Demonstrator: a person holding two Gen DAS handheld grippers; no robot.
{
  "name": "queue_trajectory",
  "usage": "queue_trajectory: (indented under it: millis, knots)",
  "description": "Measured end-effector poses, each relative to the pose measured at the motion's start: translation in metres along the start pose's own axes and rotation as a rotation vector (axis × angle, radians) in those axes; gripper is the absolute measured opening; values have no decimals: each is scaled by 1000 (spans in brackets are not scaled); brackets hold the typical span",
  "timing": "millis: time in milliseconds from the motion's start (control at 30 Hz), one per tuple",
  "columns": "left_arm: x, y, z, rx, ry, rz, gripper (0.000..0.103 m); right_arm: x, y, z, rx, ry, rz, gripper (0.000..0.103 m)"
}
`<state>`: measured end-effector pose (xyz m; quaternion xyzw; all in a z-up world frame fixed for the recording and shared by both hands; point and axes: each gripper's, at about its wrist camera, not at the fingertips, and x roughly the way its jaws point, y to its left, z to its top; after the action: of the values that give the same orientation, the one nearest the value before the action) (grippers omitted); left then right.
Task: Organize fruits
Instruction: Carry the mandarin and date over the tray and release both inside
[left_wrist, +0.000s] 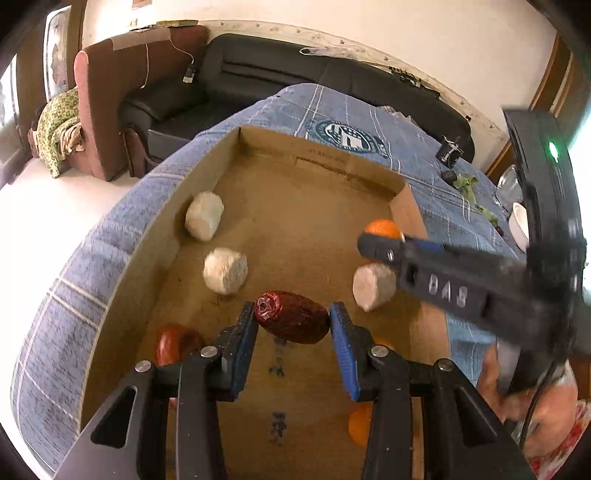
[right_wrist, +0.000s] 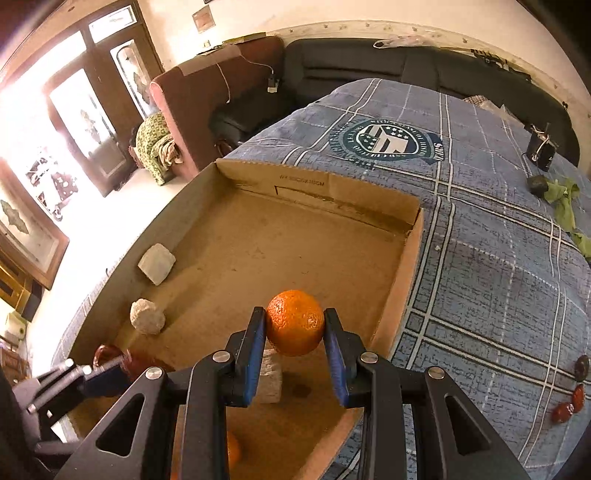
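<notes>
Left claw (left_wrist: 293, 325): closed on a dark red date (left_wrist: 291, 322), blue pads pressing both ends; held low over the floor of the cardboard box (left_wrist: 317, 162).
Date, long axis: lying across the claw, from pad to pad, wrinkled stem end toward the left pad.
Right claw (right_wrist: 294, 326): closed on an orange (right_wrist: 294, 322), a pad on each flank; held above the box floor near the right-hand wall.
Orange, bearing from wall: just inside the right wall, toward the near half of the box; a white block (right_wrist: 269, 376) directly beneath and slightly behind.
Box contents, left side: two white lumps (left_wrist: 204, 220) (left_wrist: 225, 270) near the left wall, one behind the other; a second red fruit (left_wrist: 177, 343) near the left claw.
Box contents, right side: a third white lump (left_wrist: 373, 286) under the right claw's arm; another orange (left_wrist: 360, 424) low at the near edge, partly hidden.
Outside the box: small red fruits (right_wrist: 569, 404) on the blue checked cloth (right_wrist: 498, 295), well apart to the right.
Deciding relation: judged, orange nearer the right wall and the other orange, date nearer the red fruit on the left; each claw already on the side of its own kind.
Clearance: judged, right claw needs to shift off the white block before lowering.
</notes>
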<state>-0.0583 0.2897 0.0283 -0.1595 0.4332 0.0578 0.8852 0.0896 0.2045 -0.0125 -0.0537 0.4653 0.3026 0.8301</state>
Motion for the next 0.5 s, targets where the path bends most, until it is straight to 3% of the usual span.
queue_trajectory:
  millis: [267,500]
  knots:
    - [2,9,59,-46,-27,49,39,0,-5,1,15,-6,-3,35]
    - [40,12,91,-30,63,90,39,6,0,1,0,-2,-2,35]
